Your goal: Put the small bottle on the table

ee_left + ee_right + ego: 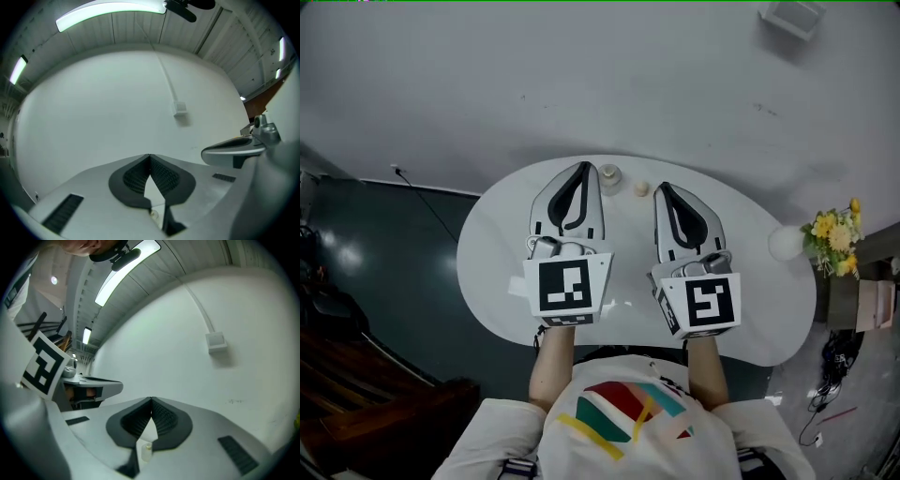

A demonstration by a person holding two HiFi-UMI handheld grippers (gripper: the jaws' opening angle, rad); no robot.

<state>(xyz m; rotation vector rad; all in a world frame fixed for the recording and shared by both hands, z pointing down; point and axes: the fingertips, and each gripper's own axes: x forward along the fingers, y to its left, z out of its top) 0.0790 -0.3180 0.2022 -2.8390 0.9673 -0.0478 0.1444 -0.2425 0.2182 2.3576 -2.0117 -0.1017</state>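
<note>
Just past the person's shirt, the left gripper and right gripper pointed to 12 o'clock, both with jaws together on nothing. The small bottle stood upright on the table, at 9 o'clock from the right tip, which looked the nearer.

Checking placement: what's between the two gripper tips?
In the head view, the small bottle and another small container stand on the white table between the left gripper and right gripper.
</note>
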